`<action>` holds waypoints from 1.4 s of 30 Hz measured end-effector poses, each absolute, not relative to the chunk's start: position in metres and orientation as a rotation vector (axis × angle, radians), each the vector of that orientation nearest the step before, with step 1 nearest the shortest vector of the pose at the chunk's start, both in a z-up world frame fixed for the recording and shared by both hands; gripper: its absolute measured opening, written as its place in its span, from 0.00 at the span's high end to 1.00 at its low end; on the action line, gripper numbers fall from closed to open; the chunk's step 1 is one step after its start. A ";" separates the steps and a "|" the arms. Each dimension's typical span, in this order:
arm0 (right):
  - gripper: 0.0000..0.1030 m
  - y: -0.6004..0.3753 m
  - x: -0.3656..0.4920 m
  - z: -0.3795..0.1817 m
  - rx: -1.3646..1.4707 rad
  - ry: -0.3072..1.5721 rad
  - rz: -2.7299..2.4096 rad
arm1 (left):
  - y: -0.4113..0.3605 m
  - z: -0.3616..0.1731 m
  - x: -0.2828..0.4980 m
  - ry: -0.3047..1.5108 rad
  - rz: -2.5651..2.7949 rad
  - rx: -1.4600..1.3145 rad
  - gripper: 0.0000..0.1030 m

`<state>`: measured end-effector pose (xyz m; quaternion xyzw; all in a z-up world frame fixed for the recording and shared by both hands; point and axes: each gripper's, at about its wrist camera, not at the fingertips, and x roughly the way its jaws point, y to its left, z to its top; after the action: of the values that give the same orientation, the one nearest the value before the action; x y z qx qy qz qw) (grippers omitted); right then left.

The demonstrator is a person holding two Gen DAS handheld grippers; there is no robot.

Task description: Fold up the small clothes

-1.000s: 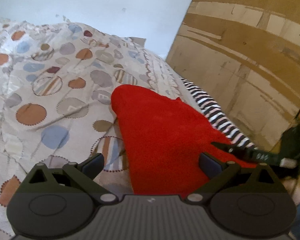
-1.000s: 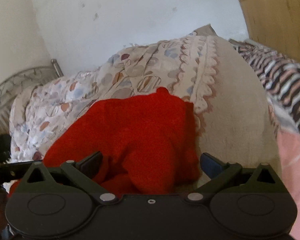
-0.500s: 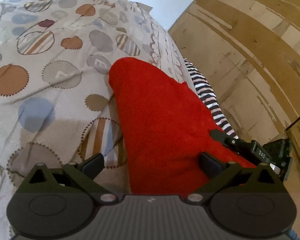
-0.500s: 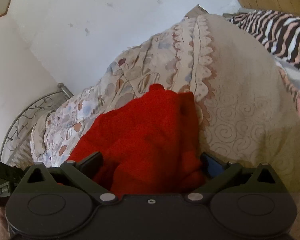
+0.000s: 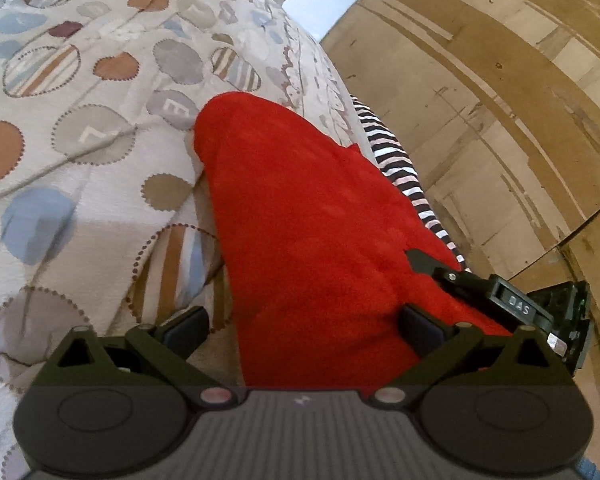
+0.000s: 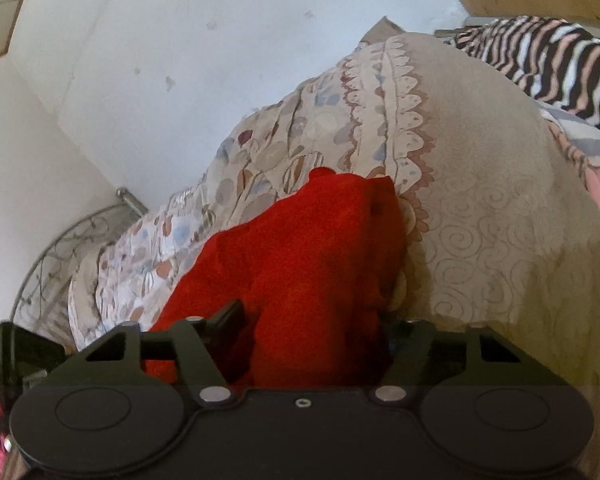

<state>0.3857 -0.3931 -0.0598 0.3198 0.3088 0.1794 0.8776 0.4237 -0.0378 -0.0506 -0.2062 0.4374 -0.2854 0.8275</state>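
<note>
**Both grippers at the near edge of a red garment on the bed**

While the red garment lies spread on the patterned bedspread, both grippers sit at its near edge; it runs away from the cameras toward the scalloped border of the spread, with a striped black, white and pink cloth just beyond it against a wooden panel.

On the left gripper the jaws stand wide and have just been closing a little; the red fabric fills most of the gap between them; the right-hand pad rests against the cloth, the left-hand pad lies over bare bedspread, apart from it, so nothing is pinched.

On the right gripper the jaws have just been closing and stand about half open; a bunched ridge of the red garment rises between them; whether the pads already press on it, I cannot tell, since fabric hides the right-hand pad; the other gripper's finger shows at the far left of this view; a white wall and a metal bed frame stand behind.
</note>
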 end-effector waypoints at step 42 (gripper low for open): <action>0.47 -0.180 0.473 -0.046 0.505 0.652 0.541 | 0.138 -0.022 0.421 0.712 -0.208 -0.377 0.32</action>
<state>0.4725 -0.1795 -0.0463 0.2426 0.3130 0.2598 0.8807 0.4210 0.1378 -0.0220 -0.1833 0.3456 -0.1009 0.9148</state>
